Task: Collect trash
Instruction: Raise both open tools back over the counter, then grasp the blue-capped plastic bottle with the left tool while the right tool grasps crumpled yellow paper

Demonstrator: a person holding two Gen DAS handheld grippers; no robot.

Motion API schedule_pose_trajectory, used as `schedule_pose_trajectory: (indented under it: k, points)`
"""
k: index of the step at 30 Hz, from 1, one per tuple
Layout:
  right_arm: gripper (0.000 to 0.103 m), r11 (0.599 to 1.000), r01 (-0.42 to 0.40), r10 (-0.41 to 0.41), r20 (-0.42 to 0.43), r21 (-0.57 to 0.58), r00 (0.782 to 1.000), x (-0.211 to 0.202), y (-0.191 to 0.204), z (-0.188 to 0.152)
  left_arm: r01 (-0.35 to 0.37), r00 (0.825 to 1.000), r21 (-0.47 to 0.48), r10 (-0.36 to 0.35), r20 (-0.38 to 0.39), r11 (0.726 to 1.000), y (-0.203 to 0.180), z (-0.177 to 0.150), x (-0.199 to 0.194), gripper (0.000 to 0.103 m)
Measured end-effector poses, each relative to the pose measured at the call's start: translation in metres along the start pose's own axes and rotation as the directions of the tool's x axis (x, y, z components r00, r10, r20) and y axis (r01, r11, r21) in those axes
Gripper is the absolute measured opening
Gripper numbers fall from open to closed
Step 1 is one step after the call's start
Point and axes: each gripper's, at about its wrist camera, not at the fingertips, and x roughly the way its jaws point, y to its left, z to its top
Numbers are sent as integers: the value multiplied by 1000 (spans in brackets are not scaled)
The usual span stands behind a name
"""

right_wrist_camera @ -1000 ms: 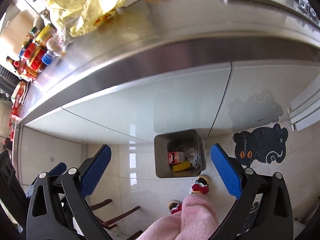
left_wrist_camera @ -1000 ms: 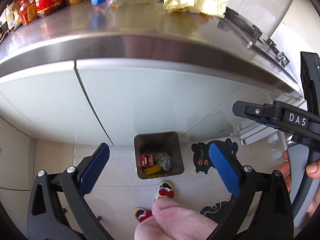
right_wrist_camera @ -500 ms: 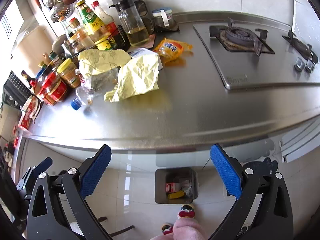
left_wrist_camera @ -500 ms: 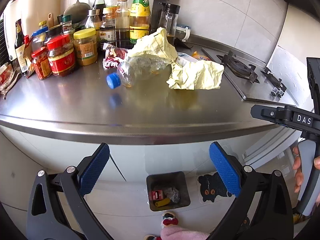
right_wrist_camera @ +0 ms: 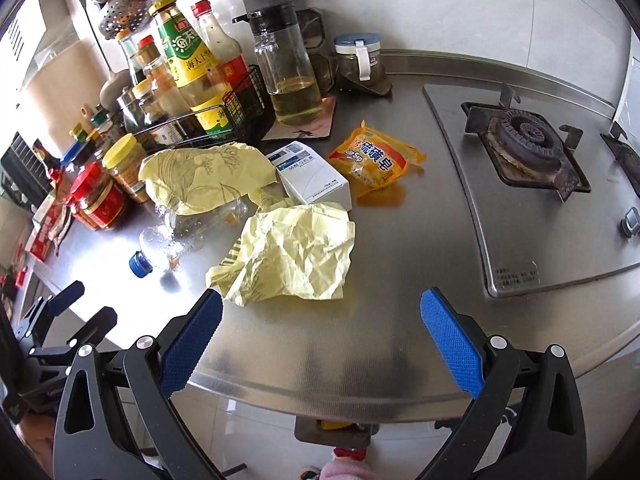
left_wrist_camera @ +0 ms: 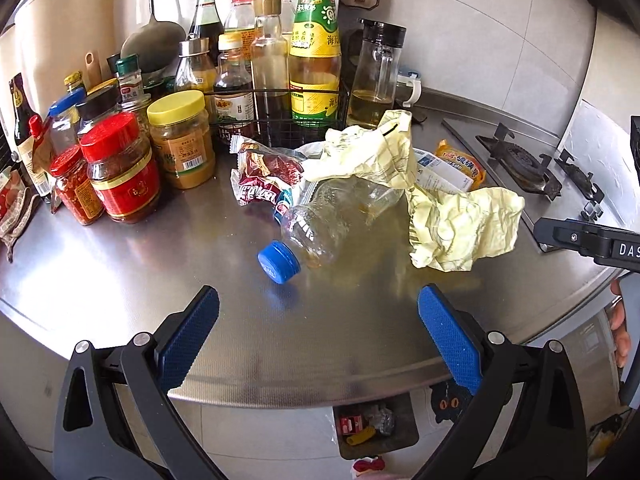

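Observation:
Trash lies on the steel counter [left_wrist_camera: 120, 280]: an empty clear bottle [left_wrist_camera: 336, 216] with a blue cap [left_wrist_camera: 278, 266], crumpled yellow paper [left_wrist_camera: 464, 232], a second yellow sheet [left_wrist_camera: 368, 152] over the bottle, a red snack wrapper [left_wrist_camera: 260, 180], a white box [right_wrist_camera: 312, 178] and an orange packet [right_wrist_camera: 376, 158]. My left gripper [left_wrist_camera: 318, 340] is open and empty over the counter's front edge, short of the bottle cap. My right gripper [right_wrist_camera: 320, 340] is open and empty, just in front of the crumpled paper [right_wrist_camera: 292, 256]. A trash bin [left_wrist_camera: 376, 430] with some waste stands on the floor below.
Jars and sauce bottles [left_wrist_camera: 120, 172] crowd the back left, some in a black wire rack [left_wrist_camera: 280, 112]. A glass oil jug [right_wrist_camera: 290, 76] stands behind the trash. A gas burner [right_wrist_camera: 524, 140] is set into the counter at right. A cat-shaped mat [left_wrist_camera: 448, 400] lies on the floor.
Both grippers have risen from facing the cabinet front and floor bin to looking over the countertop at the trash. Both stayed open and empty.

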Motion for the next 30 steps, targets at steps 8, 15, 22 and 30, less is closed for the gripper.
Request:
schedule_pose_trajectory:
  k: [8, 15, 22, 30]
  points:
    - [100, 999, -2, 1, -42, -33, 999, 30, 1, 14, 29, 999, 86, -26, -35, 996, 10, 31, 44, 95]
    - [100, 998, -57, 56, -91, -9, 994, 50, -7, 19, 86, 995, 135, -78, -64, 987, 9, 45, 72, 95]
    - [100, 997, -72, 70, -108, -21, 992, 62, -9, 24, 137, 987, 168, -119, -109, 976, -2, 48, 95, 95]
    - [87, 992, -125, 124, -130, 6, 984, 75, -12, 25, 171, 980, 204, -146, -132, 964, -17, 44, 104, 90]
